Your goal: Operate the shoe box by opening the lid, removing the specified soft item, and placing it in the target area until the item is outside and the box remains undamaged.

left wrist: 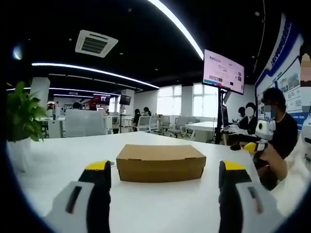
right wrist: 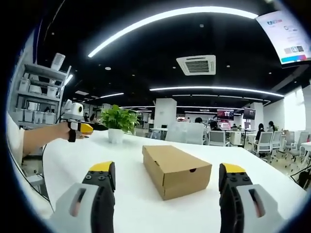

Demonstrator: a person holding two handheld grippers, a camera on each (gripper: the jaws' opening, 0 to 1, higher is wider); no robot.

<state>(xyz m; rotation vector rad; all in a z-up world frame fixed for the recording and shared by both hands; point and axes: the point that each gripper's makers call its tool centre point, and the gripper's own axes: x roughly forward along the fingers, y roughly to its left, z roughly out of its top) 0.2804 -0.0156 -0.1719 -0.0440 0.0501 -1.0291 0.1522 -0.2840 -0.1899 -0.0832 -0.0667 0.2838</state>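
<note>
A brown cardboard shoe box (left wrist: 160, 162) lies on the white table (left wrist: 68, 155) with its lid down. It sits a short way ahead of my left gripper (left wrist: 165, 170), whose yellow-tipped jaws stand wide apart and hold nothing. In the right gripper view the same box (right wrist: 176, 170) shows corner-on, with a small notch in its end wall. My right gripper (right wrist: 167, 171) is open too, short of the box and not touching it. The soft item is hidden inside the box. Each gripper shows small in the other's view, held by a hand: the right gripper (left wrist: 257, 141) and the left gripper (right wrist: 77, 127).
A potted green plant (left wrist: 22, 116) (right wrist: 116, 121) stands near one table edge. A screen on a stand (left wrist: 223, 72) and seated people (left wrist: 277, 126) are beyond the table on the right. Shelves (right wrist: 39, 92) with boxes stand at the left. Office chairs and desks fill the background.
</note>
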